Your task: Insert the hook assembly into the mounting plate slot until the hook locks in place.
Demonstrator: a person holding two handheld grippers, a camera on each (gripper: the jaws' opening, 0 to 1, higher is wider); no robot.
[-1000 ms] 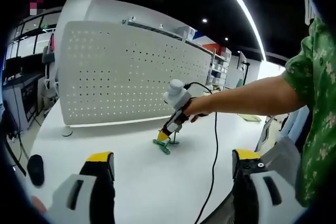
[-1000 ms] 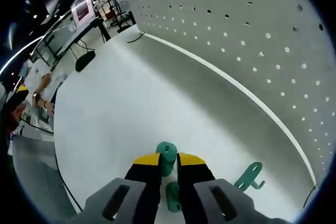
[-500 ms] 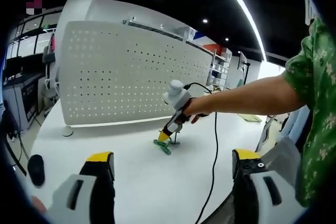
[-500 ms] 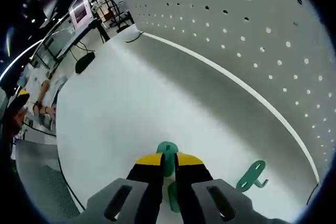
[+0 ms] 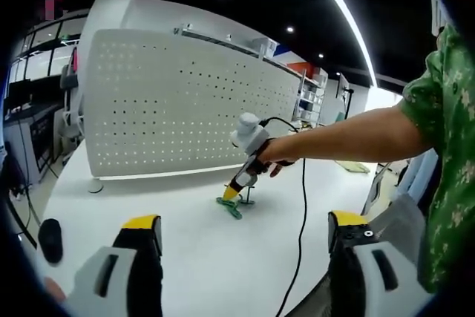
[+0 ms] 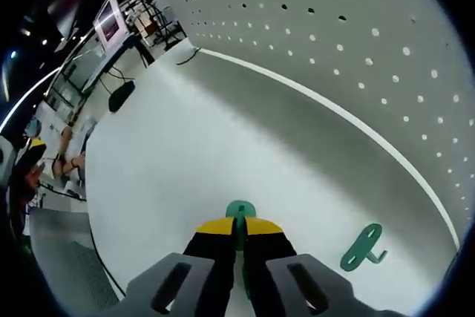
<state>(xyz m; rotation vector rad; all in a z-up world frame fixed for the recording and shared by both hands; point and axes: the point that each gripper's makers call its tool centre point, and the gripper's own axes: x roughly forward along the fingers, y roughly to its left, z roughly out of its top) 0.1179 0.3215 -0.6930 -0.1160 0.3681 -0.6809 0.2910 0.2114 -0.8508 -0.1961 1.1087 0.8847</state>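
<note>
A green hook piece (image 6: pixel 240 211) sticks out between the yellow tips of my right gripper (image 6: pixel 238 226), which is shut on it just above the white table (image 6: pixel 171 154). A second green hook (image 6: pixel 364 246) lies flat on the table to the right, apart from the jaws. The white pegboard mounting plate (image 6: pixel 356 50) stands beyond. In the left gripper view, the right gripper (image 5: pixel 231 194) is held by a hand, tip down on the green pieces (image 5: pixel 231 206) in front of the pegboard (image 5: pixel 185 109). My left gripper (image 5: pixel 245 220) stands open and holds nothing.
A black cable (image 5: pixel 300 243) trails from the right gripper across the table toward its near edge. A black mouse-like object (image 5: pixel 50 239) lies at the table's left. Desks, a monitor (image 6: pixel 107 24) and a person (image 6: pixel 67 154) are off the table's far side.
My right jaws have drawn tighter on the green piece, and the right view has shifted a little; the loose hook now sits farther from the jaws. The left gripper view is unchanged.
</note>
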